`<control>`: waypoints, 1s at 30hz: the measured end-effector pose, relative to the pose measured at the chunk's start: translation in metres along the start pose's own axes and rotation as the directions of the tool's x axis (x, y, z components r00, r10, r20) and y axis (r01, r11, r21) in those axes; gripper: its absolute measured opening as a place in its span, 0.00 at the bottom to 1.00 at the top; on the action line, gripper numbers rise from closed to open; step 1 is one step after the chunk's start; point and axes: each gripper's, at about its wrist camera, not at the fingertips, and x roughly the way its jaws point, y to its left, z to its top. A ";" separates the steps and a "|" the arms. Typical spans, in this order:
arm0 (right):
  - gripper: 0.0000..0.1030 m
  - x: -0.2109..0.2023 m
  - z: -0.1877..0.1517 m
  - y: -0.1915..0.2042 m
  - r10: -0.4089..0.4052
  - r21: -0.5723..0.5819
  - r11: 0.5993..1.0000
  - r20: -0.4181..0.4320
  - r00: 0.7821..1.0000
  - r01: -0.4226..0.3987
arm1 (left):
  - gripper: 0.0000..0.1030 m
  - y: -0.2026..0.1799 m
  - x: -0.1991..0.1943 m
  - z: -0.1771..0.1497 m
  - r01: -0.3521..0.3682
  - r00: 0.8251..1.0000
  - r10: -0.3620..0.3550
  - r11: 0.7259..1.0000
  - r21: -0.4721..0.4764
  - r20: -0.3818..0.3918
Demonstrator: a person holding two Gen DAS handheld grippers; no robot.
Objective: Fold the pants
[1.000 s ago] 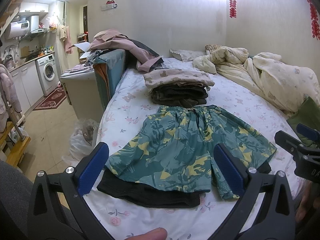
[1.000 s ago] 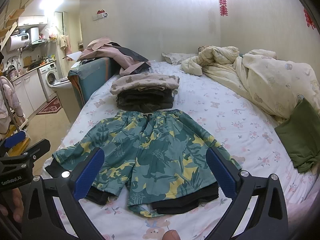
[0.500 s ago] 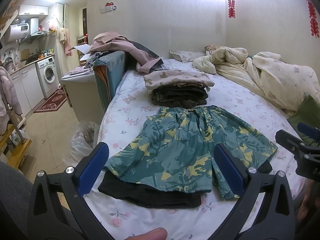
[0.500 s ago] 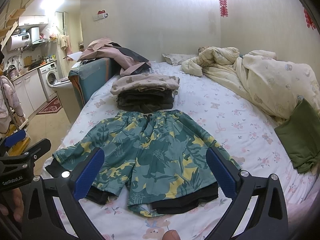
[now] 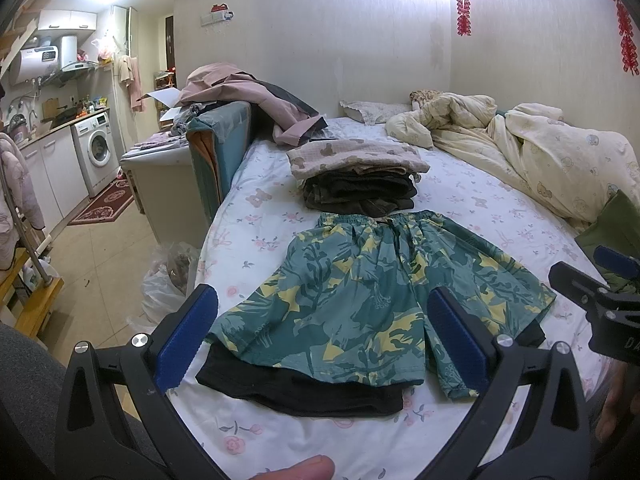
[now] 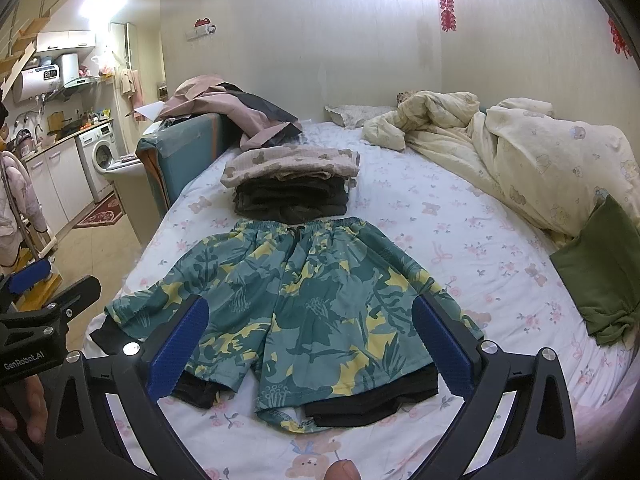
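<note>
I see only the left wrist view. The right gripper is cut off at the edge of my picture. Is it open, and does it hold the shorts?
Observer: The right wrist view shows the right gripper wide open, with nothing gripped between its fingers.
Operator: I also see a corner of something green at my right edge. What is it?
Observer: It is a green garment, lying crumpled on the bed sheet, apart from the camouflage shorts.

Pale walls [image 5: 320,40], tiled floor [image 5: 104,256]
</note>
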 end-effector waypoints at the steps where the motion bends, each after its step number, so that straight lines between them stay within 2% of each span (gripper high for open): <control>1: 1.00 0.001 -0.001 0.001 0.000 -0.002 1.000 -0.002 1.000 0.000 | 1.00 0.000 0.000 0.000 0.000 1.000 0.000 1.000 0.001 0.001; 8: 1.00 0.002 -0.003 0.000 -0.001 -0.001 1.000 -0.008 1.000 0.001 | 1.00 0.000 0.000 0.000 -0.002 1.000 0.002 1.000 -0.001 -0.002; 11: 1.00 0.005 -0.005 -0.007 0.004 0.033 0.999 -0.024 1.000 -0.003 | 1.00 0.000 0.001 0.000 0.002 1.000 -0.002 1.000 -0.014 -0.006; 15: 1.00 0.017 -0.005 -0.034 0.007 0.126 0.992 -0.094 0.996 0.005 | 1.00 0.001 0.005 0.000 -0.010 0.999 0.010 1.000 -0.005 -0.030; 19: 1.00 0.038 -0.009 -0.075 0.003 0.229 0.972 -0.208 0.978 0.046 | 1.00 0.004 0.014 0.002 -0.011 0.998 0.011 1.000 -0.001 -0.066; 22: 1.00 0.056 -0.015 -0.120 -0.023 0.331 0.936 -0.285 0.958 0.121 | 1.00 0.004 0.021 0.003 -0.023 0.996 0.023 1.000 -0.001 -0.086; 26: 0.95 0.087 -0.030 -0.187 0.015 0.492 0.851 -0.370 0.929 0.183 | 1.00 0.005 0.030 0.005 -0.028 0.993 0.026 0.999 -0.017 -0.118; 30: 0.88 0.109 -0.048 -0.231 0.026 0.590 0.765 -0.429 0.903 0.258 | 1.00 0.003 0.043 0.007 -0.001 0.984 -0.010 0.998 -0.060 -0.178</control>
